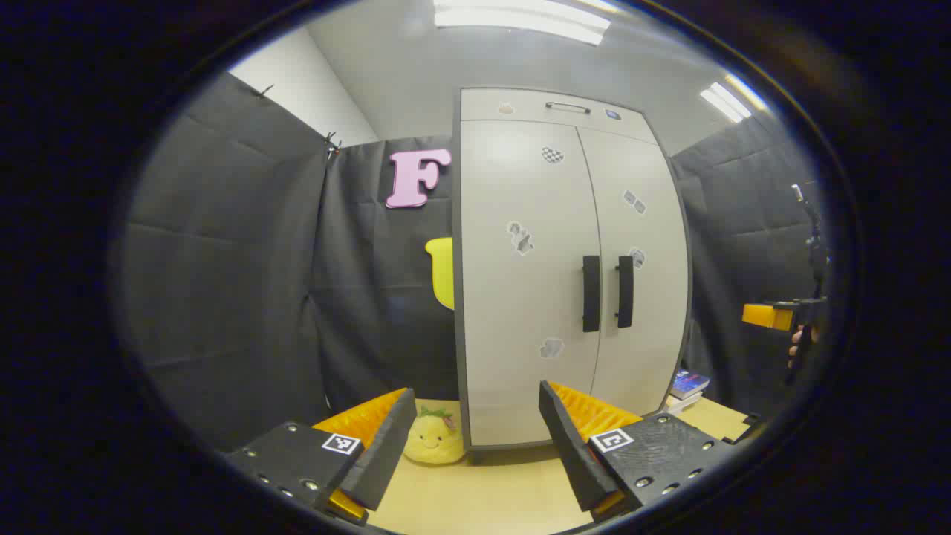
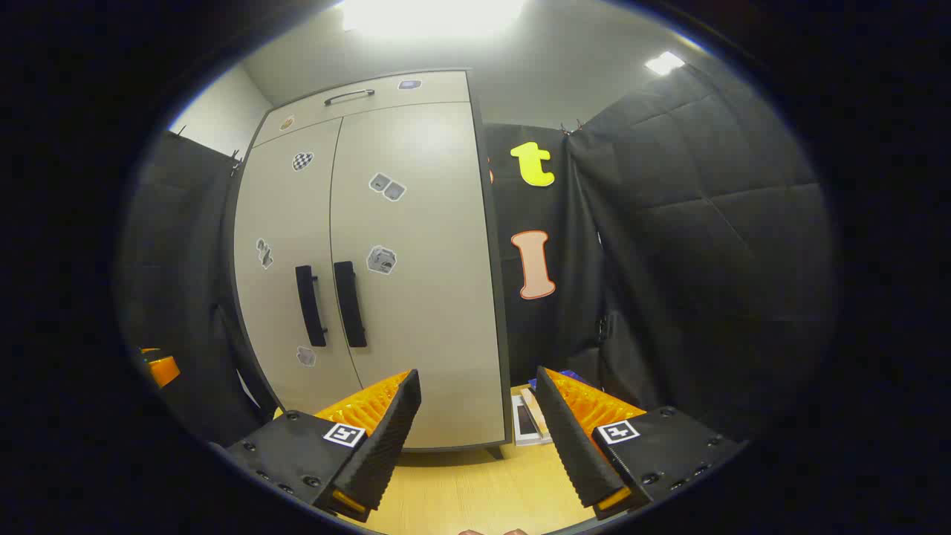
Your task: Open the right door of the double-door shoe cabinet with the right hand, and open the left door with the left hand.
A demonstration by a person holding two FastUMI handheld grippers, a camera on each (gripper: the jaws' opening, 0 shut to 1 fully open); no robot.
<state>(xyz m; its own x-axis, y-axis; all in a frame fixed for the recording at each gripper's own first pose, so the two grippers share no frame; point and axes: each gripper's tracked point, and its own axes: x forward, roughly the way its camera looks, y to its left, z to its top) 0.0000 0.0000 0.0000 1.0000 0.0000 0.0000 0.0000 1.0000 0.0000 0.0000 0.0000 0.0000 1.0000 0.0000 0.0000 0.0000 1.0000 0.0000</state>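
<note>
Pale-grey shoe cabinet (image 1: pixel 565 267) is standing on the wooden floor, both doors shut (nothing started). Left gripper (image 1: pixel 475 438) and right gripper (image 2: pixel 475 431) are hovering well apart from it, fingers spread, gripping nothing. Right handle (image 2: pixel 349 303) and left handle (image 1: pixel 591 293) are waiting untouched.

In the left gripper view the shoe cabinet (image 1: pixel 520 297) hides part of the plush toy (image 1: pixel 433 440) at its lower left corner and most of the books (image 1: pixel 687 386) behind its right side. The other gripper (image 1: pixel 776 316) is cut off at the right edge, its jaws unreadable. The door stickers (image 2: pixel 381 259) are too small to make out.
</note>
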